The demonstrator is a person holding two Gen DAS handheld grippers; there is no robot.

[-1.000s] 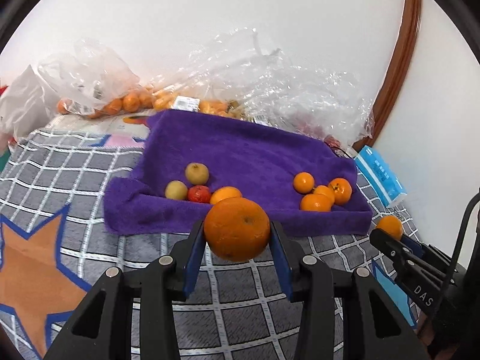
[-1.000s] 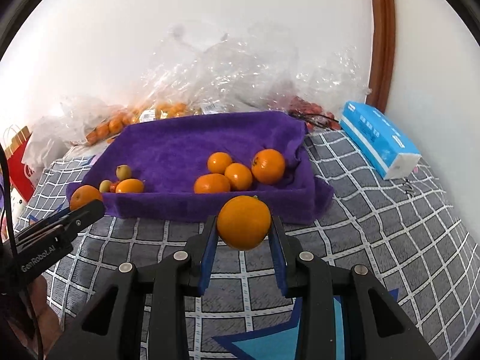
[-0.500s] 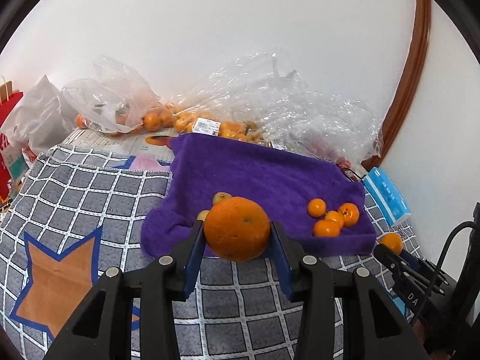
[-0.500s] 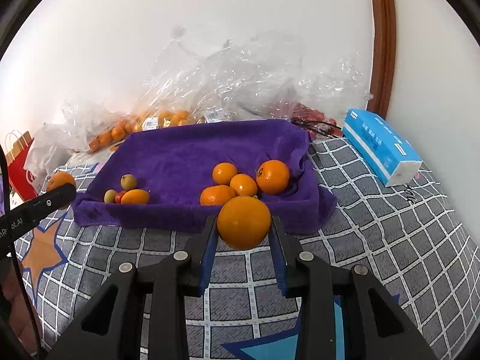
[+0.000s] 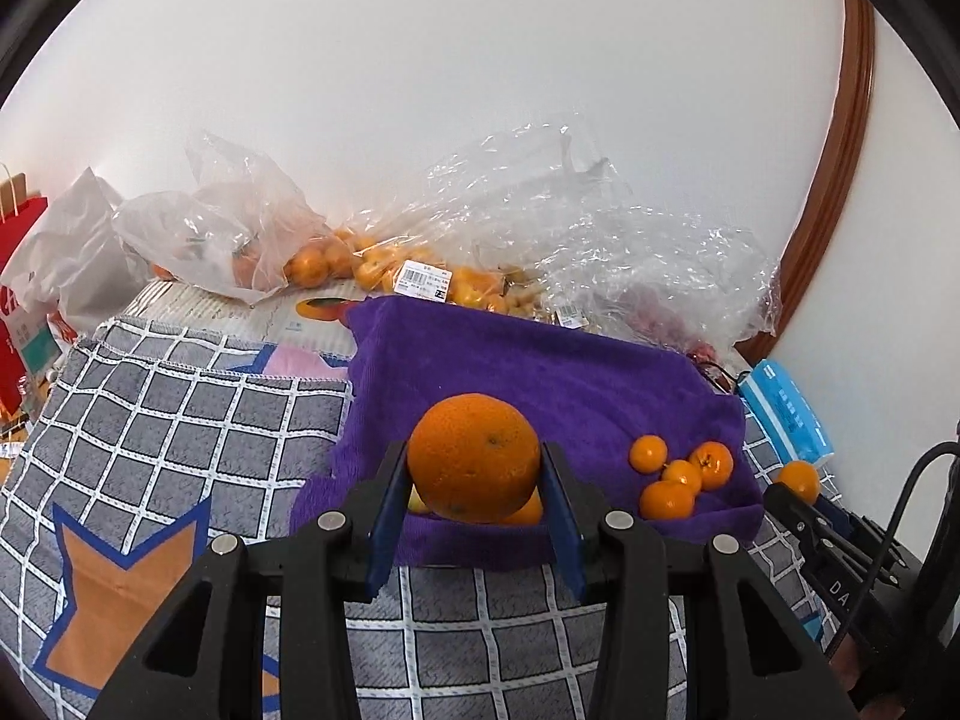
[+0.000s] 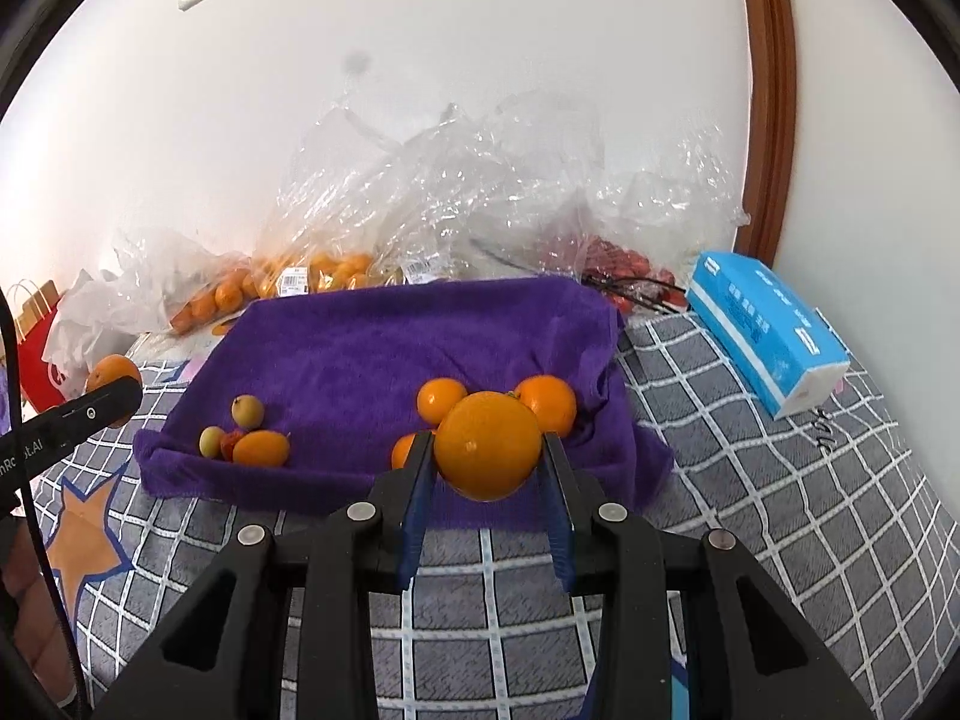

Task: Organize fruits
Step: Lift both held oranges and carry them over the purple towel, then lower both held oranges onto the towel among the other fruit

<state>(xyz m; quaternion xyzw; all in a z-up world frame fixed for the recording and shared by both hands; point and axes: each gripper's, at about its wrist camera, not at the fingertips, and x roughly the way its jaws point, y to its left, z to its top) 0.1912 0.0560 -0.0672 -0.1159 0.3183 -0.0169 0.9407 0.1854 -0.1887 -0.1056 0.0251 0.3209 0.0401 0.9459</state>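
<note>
Left gripper (image 5: pixel 474 474) clamps 1 big orange (image 5: pixel 474 456); right gripper (image 6: pixel 487 453) clamps 1 smaller orange (image 6: pixel 487 445), both above the purple towel's (image 6: pixel 384 354) near edge. Risk: round fruit, released there, could roll off or scatter the 4 grouped oranges (image 5: pixel 681 474).

big orange (image 5: pixel 474 456): round, held up in the air
smaller orange (image 6: pixel 487 445): smooth, held up too
small oranges (image 5: pixel 681 474): bunched on purple towel (image 5: pixel 540 372)
</note>
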